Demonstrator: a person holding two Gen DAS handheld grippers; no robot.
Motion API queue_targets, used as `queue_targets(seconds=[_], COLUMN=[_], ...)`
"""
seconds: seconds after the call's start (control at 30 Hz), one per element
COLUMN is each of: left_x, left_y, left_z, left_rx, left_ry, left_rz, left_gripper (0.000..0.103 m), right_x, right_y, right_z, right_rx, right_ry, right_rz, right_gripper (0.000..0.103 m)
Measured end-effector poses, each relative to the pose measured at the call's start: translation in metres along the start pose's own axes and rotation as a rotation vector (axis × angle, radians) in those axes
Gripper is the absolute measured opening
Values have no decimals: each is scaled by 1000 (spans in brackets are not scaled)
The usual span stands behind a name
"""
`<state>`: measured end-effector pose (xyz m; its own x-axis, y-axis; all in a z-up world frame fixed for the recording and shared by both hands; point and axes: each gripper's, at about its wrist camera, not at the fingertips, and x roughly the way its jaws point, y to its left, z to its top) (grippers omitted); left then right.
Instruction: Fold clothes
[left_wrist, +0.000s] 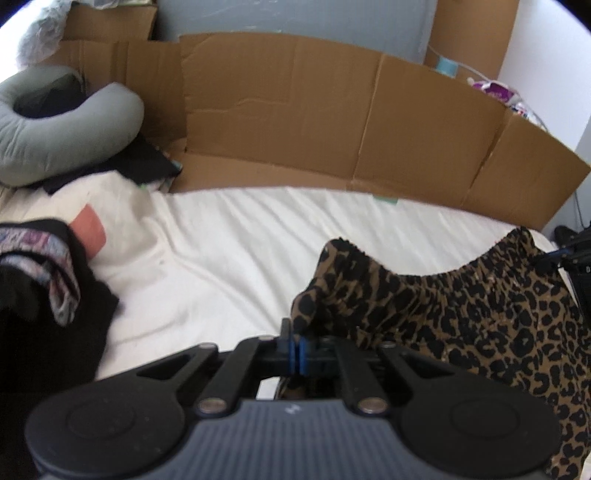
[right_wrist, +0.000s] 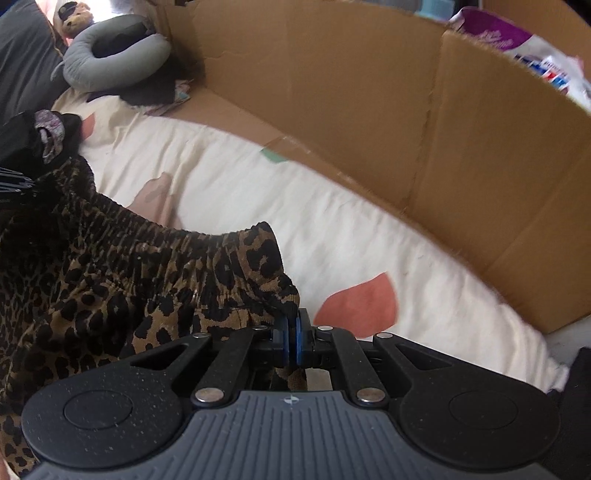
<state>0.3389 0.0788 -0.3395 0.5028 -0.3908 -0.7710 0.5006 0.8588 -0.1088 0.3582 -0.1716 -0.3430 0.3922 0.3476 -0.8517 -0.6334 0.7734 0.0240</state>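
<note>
You are holding the leopard-print garment (left_wrist: 461, 317) by its gathered elastic waistband, one corner in each claw. Your left claw (left_wrist: 295, 349) is pinching the left end of the waistband, its blue pads (left_wrist: 303, 356) pressed together on the fabric with the cloth bunching just above them. Your right claw (right_wrist: 292, 334) is clamping the right end in the same way, with a strip of printed fabric hanging down between its fingers. Between the two grips the waistband is sagging in a shallow curve, and the rest of the garment is draping downward toward you, above the cream bedsheet (left_wrist: 229, 258) with its salmon-coloured patches (right_wrist: 358, 306).

A wall of flattened brown cardboard (left_wrist: 295, 122) is standing along the far edge of the bed. A grey U-shaped pillow (left_wrist: 70, 122) is lying at the far left, resting on dark fabric. A black garment with a patterned trim (left_wrist: 48, 280) is lying heaped on the sheet to the left of the left claw, apart from the leopard piece. A purple and white package (right_wrist: 517, 44) is showing behind the cardboard at the upper right.
</note>
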Motion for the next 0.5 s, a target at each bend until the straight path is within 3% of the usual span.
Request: queue_targets(seconds=[0.2, 0.5], left_x=[9, 32], left_y=[0, 11], left_z=[12, 20], left_rx=[-1, -32], left_ry=[-20, 30], left_rz=[0, 28], left_gripper=[3, 3], right_x=[2, 10], right_y=[-3, 1], right_z=[12, 32], right_rx=[-9, -41], right_ry=[-8, -1], right_rz=[-48, -80], right_gripper=[1, 1])
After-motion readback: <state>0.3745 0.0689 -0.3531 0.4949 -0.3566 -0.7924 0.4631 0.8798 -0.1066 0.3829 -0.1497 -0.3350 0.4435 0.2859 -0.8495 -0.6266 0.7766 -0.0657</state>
